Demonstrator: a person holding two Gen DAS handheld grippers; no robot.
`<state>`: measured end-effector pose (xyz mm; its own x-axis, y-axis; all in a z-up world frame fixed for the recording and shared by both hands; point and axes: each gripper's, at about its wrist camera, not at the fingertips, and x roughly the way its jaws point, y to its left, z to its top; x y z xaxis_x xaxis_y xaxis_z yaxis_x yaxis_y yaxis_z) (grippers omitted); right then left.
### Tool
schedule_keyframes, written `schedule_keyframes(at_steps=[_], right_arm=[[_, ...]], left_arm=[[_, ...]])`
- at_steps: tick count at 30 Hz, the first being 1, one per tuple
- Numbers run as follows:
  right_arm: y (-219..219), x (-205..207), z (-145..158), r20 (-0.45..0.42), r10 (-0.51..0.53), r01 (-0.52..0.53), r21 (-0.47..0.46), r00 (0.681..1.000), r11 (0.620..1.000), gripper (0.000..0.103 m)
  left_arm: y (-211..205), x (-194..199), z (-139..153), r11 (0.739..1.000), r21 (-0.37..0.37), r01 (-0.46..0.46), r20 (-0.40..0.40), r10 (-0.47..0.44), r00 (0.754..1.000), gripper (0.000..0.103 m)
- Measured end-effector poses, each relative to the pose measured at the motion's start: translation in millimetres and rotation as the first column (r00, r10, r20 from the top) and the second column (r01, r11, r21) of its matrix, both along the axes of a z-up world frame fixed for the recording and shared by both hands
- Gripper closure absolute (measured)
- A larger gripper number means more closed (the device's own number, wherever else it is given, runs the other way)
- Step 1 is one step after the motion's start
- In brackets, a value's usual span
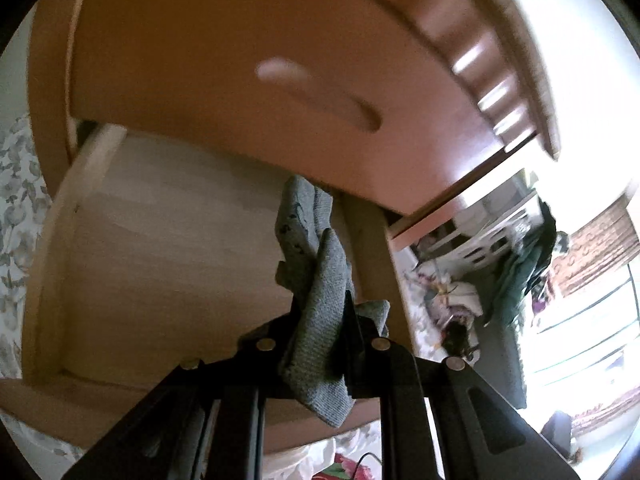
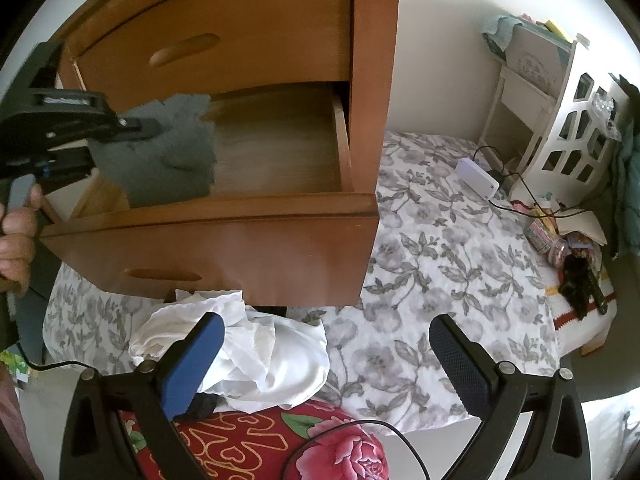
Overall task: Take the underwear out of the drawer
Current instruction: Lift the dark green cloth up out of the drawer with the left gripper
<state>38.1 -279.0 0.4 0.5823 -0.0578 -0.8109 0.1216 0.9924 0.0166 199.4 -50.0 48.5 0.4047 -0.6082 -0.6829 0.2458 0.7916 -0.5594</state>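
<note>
- the left hand-held gripper (image 1: 320,320) was clamped on grey underwear (image 1: 316,300), the knit cloth bunched between its black fingers and hanging out both above and below them.
- in the right wrist view the same gripper (image 2: 154,130) came in from the left, gripped by a hand (image 2: 16,236), with the underwear (image 2: 168,152) dangling over the left part of the open drawer (image 2: 280,152).
- the cloth hung clear above the drawer's pale bottom; whether its lower edge touched the front panel could not be told.
- the drawer stood pulled out of a brown wooden cabinet (image 2: 376,80), below a shut drawer with a slot handle (image 2: 184,50).
- the right hand-held gripper (image 2: 324,360) had its fingers wide apart and held nothing; it hung near the drawer front, over the bed.
- white cloth (image 2: 256,352) lay crumpled on the floral sheet (image 2: 440,260) just near of the cabinet, between the blue pad (image 2: 192,368) and the drawer front.
- a red flowered pillow (image 2: 280,440) lay nearest.
- far right, a white shelf (image 2: 572,136) and a small white box (image 2: 478,178) with a cable sat by the wall.
</note>
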Motion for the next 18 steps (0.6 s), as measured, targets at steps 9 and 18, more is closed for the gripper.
schedule_keyframes(at_steps=[9, 18], right_arm=[[6.3, -3.4, 7.3, 0.016, 0.008, -0.008, -0.014, 1.000, 1.000, 0.000], [18.7, -13.2, 16.7, 0.049, 0.033, -0.031, -0.023, 0.998, 0.999, 0.000]], left_arm=[[39.2, -41.9, 42.1, 0.995, -0.093, -0.045, 0.126, 0.057, 0.990, 0.088], [57.8, -84.9, 55.3, 0.989, -0.120, -0.091, 0.188, 0.113, 0.976, 0.088]])
